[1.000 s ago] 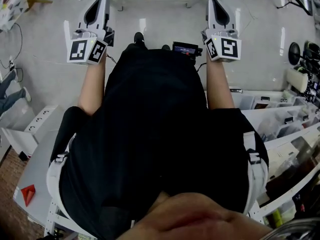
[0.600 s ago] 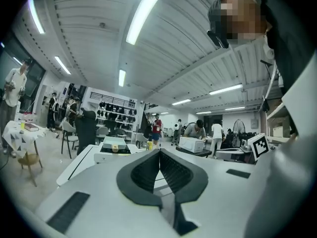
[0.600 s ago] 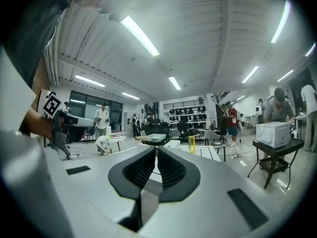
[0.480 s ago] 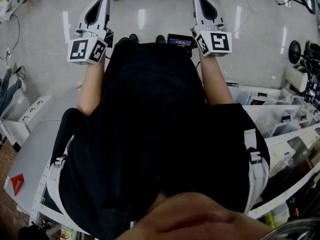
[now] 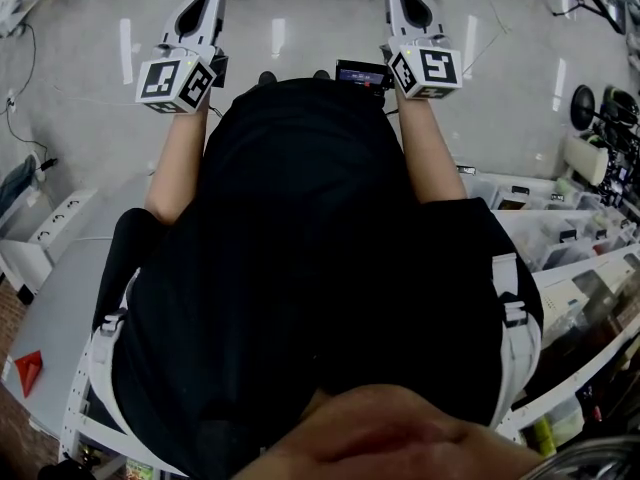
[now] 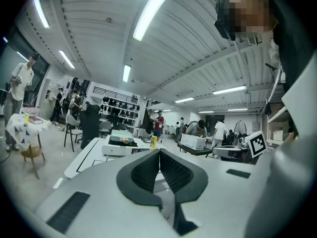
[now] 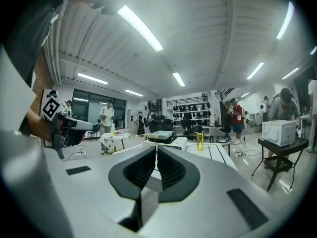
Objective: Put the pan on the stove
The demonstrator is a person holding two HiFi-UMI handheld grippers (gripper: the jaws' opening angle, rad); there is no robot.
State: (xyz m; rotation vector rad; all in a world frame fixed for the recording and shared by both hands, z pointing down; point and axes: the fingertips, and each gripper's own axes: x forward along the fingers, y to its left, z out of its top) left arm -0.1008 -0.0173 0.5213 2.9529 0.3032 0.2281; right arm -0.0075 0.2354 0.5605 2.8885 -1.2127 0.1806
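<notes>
Table (image 6: pixel 87 157) half hidden behind closed jaws of left gripper (image 6: pixel 159 151), right gripper (image 7: pixel 156 148)

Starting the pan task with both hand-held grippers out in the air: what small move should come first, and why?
Probably step toward the white table ahead, the one with the yellow bottle. The left hand-held gripper and right hand-held gripper are both shut on nothing, that table stands well beyond them, and no pan can be made out.

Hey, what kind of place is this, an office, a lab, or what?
Most likely a big shared lab or workshop. It is an open hall under ceiling strip lights, with work tables carrying equipment, people at several stations, and parts bins close by.
</notes>
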